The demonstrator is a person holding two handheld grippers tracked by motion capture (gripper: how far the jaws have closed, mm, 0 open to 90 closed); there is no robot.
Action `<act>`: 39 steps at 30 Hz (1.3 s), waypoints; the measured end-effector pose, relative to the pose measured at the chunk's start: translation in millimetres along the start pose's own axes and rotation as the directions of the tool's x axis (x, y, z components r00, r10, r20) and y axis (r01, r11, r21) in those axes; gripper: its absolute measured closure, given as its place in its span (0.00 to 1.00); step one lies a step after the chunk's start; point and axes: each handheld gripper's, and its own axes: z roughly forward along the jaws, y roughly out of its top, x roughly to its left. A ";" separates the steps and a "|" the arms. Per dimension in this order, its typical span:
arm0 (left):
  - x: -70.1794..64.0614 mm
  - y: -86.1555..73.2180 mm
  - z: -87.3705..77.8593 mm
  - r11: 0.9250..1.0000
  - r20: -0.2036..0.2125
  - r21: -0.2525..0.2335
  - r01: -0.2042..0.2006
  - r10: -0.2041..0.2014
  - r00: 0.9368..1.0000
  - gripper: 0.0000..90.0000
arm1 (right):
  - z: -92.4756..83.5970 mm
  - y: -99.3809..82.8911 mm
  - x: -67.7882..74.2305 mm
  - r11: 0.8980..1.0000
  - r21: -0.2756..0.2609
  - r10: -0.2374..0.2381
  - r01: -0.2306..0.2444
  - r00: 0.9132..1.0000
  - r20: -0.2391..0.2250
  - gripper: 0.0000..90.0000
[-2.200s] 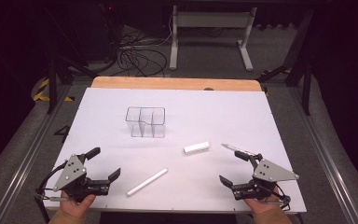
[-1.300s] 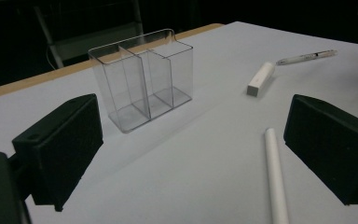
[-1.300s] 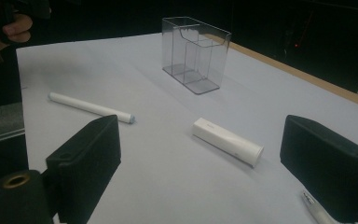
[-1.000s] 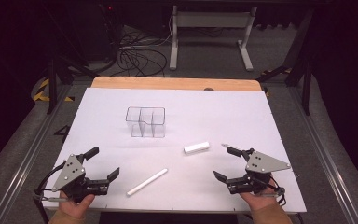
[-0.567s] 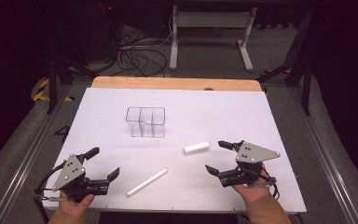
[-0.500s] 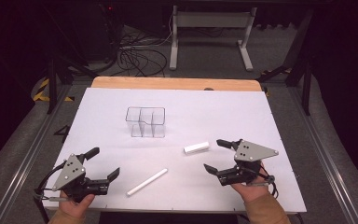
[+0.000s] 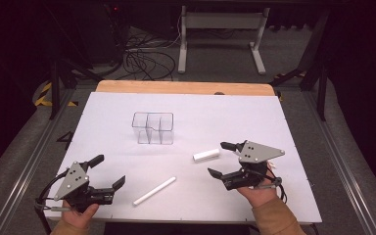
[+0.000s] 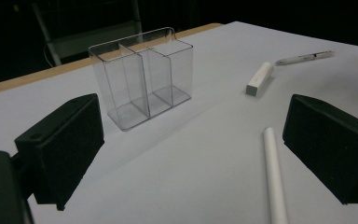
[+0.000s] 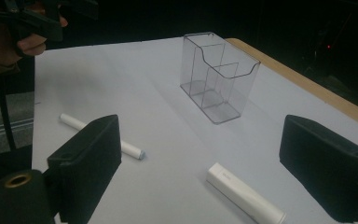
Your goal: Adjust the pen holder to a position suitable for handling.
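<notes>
A clear plastic organizer (image 7: 152, 128) with several compartments stands upright mid-table on the white sheet (image 7: 254, 117). A short white block (image 7: 206, 155) lies to its front right. My right gripper (image 7: 217, 159) hovers just right of the block, open and empty. In the right gripper view the block (image 9: 244, 193) lies between the jaws, with the organizer (image 9: 216, 77) beyond. A long white stick (image 7: 154, 191) lies near the front. My left gripper (image 7: 108, 170) is open and empty to its left. The left gripper view shows the stick (image 8: 275, 177), the block (image 8: 260, 78) and a pen (image 8: 303, 57).
A wooden strip (image 7: 186, 87) edges the table's far side. Beyond it are cables (image 7: 144, 58) and a metal stand (image 7: 220, 29) on the floor. The other hand with its gripper (image 9: 23, 28) appears far off in the right gripper view.
My right gripper has moved left and forward, from the front right corner to beside the short white block, and now covers the pen in the high view. The left gripper has stayed put.
</notes>
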 end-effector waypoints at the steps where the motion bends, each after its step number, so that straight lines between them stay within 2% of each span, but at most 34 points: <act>1: 0.0 0.1 0.2 1.000 0.001 0.001 -0.002 0.002 1.000 0.07 | -0.3 1.0 -0.8 1.000 0.005 0.009 -0.009 1.000 -0.007 0.18; 6: -0.6 0.3 0.4 1.000 0.002 0.003 -0.007 0.007 1.000 0.07 | 0.1 8.0 -5.3 0.999 0.014 0.031 -0.030 0.998 -0.049 0.24; 12: -0.4 0.3 0.3 1.000 0.001 0.006 -0.009 0.009 1.000 0.07 | 7.4 18.9 -8.3 0.999 0.045 0.001 0.001 0.999 -0.053 0.28; 18: -0.2 0.1 0.3 1.000 0.001 0.008 -0.010 0.010 1.000 0.07 | 24.4 33.6 -11.4 0.995 0.094 -0.030 0.036 0.997 -0.067 0.32; 26: -0.4 0.3 -0.1 1.000 0.009 0.006 -0.012 0.012 1.000 0.07 | 46.3 48.1 -16.7 0.989 0.143 0.000 0.018 0.992 -0.127 0.33; 33: 0.0 0.1 -0.1 1.000 0.009 0.006 -0.010 0.010 1.000 0.07 | 60.9 55.0 -23.4 0.987 0.157 0.006 0.016 0.991 -0.134 0.35; 39: 0.0 0.3 -0.3 1.000 0.012 0.006 -0.013 0.013 1.000 0.07 | 72.2 62.0 -30.6 0.982 0.184 -0.028 0.050 0.992 -0.123 0.37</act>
